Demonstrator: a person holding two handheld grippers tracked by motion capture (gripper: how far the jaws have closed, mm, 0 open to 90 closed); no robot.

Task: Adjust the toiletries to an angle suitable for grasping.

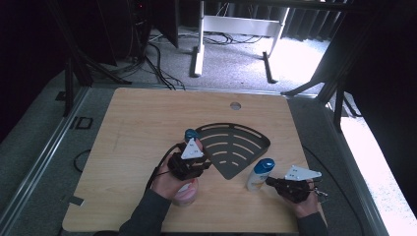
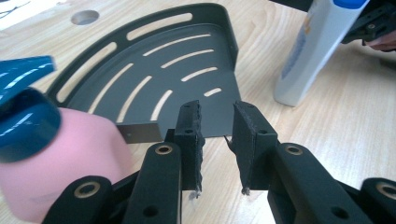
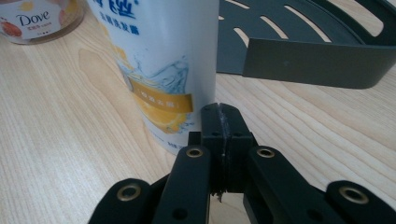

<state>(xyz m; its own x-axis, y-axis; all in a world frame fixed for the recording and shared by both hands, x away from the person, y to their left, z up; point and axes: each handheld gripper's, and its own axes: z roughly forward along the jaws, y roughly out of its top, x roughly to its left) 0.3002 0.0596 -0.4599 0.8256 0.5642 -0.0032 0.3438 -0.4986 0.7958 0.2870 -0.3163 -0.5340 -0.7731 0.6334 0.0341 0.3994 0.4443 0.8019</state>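
Resting on a pale wooden table over grey carpet, a dark slotted corner shelf serves as the landmark. Just left of its near corner, the left gripper hovers with its jaws parted on nothing, a pink bottle with a blue cap beside it. Near the shelf's right tip stands a white bottle; the right gripper, jaws pressed together and empty, sits just beside it.

A wooden table (round hole near its far edge) stands on grey carpet.
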